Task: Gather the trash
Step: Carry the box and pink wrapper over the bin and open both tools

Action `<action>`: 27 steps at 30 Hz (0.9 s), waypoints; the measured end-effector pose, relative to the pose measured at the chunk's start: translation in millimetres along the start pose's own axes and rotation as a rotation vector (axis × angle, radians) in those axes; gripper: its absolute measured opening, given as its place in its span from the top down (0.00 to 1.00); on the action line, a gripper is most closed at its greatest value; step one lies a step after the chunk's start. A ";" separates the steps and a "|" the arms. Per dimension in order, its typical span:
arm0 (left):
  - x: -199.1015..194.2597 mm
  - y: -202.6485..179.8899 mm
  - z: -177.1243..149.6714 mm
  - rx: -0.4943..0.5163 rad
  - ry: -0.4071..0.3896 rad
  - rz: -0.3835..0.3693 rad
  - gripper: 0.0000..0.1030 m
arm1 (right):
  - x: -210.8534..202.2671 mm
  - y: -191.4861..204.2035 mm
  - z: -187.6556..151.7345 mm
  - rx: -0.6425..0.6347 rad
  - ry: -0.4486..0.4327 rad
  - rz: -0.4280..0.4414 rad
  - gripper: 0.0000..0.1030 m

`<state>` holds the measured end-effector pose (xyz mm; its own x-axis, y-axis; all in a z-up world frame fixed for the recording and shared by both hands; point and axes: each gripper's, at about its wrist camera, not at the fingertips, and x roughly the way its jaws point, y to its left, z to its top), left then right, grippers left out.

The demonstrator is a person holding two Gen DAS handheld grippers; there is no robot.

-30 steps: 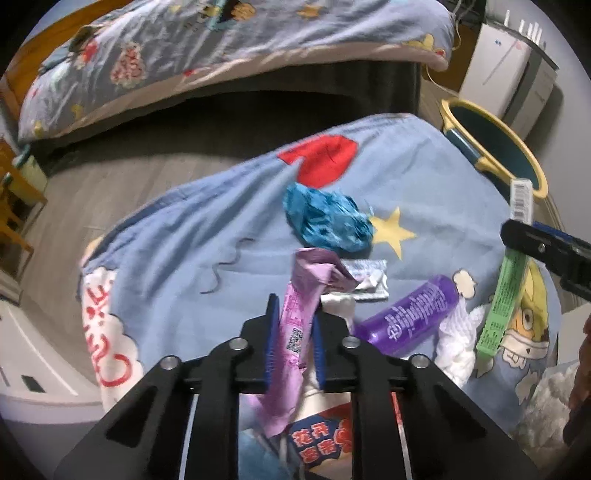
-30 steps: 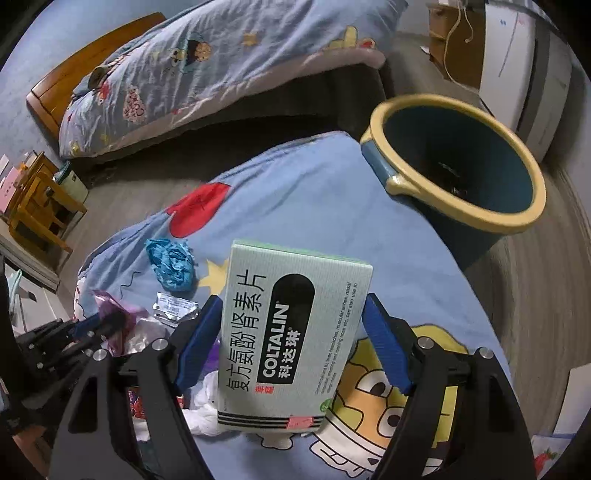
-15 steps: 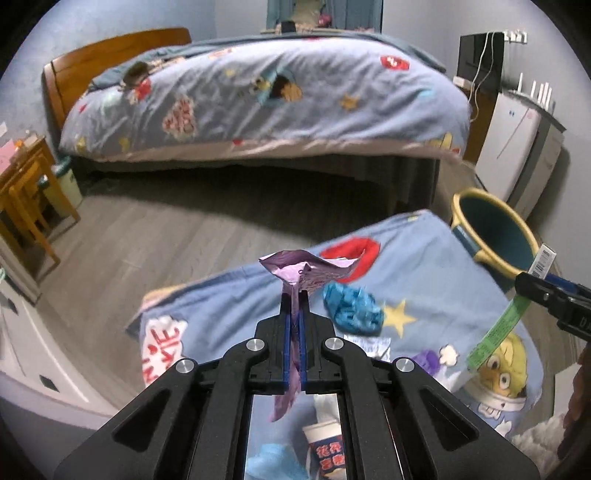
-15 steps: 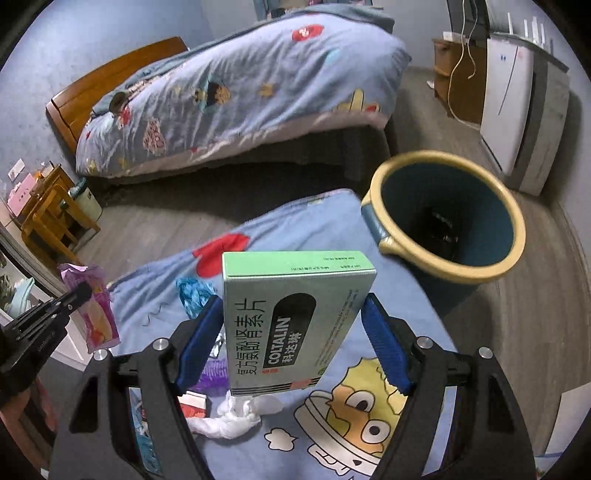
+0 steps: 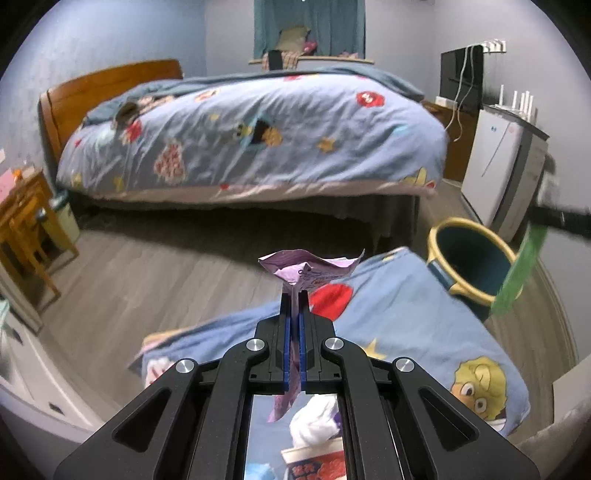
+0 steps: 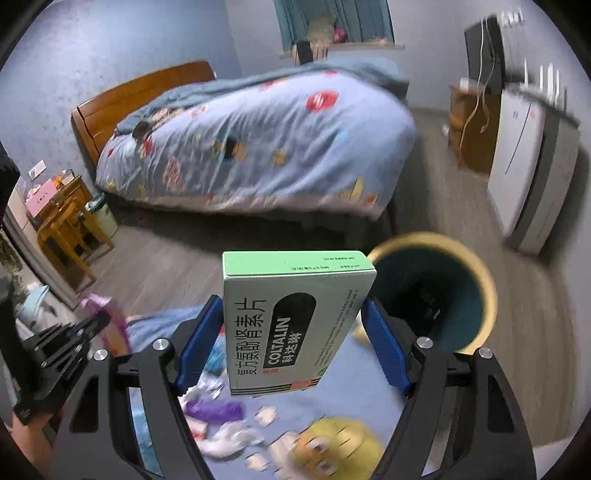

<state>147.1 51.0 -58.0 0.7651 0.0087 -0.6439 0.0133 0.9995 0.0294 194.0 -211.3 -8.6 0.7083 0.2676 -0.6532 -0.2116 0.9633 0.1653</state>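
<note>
Our left gripper (image 5: 294,295) pinches a purple wrapper (image 5: 308,271). Our right gripper (image 6: 295,325) clamps a green medicine box (image 6: 291,321), seemingly near the bin (image 6: 436,291), though blurred.

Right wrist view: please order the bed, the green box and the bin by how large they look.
1. bed
2. green box and bin: alike; the box, in the right claw, is much nearer, so unranked.

A wooden-framed bed (image 5: 110,96) under a blue cartoon-print duvet (image 5: 258,136) fills the far side of a bedroom with bluish-grey walls (image 5: 110,37) and grey plank flooring (image 5: 155,273). Teal curtains (image 5: 310,22) hang at the window above a cluttered sill, while a small wooden table (image 5: 26,221) stands at left. A white appliance (image 5: 495,166) and a dark screen (image 5: 461,77) line the right wall.
</note>
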 end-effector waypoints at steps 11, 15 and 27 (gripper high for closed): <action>0.5 -64.6 32.0 0.077 -0.041 -0.084 0.96 | 4.8 -101.5 30.3 0.092 -0.101 -0.127 0.27; 12.4 -103.6 46.0 0.135 -0.040 -0.131 0.96 | 17.5 -130.2 30.5 0.134 -0.086 -0.139 0.27; 78.0 -219.8 71.4 0.293 0.023 -0.252 0.96 | 57.2 -210.4 27.5 0.289 -0.037 -0.182 0.27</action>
<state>249.7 -170.2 -60.1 0.7000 -0.2320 -0.6754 0.3851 0.9191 0.0834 297.6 -398.1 -60.5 0.7418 0.0868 -0.6649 0.1163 0.9599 0.2550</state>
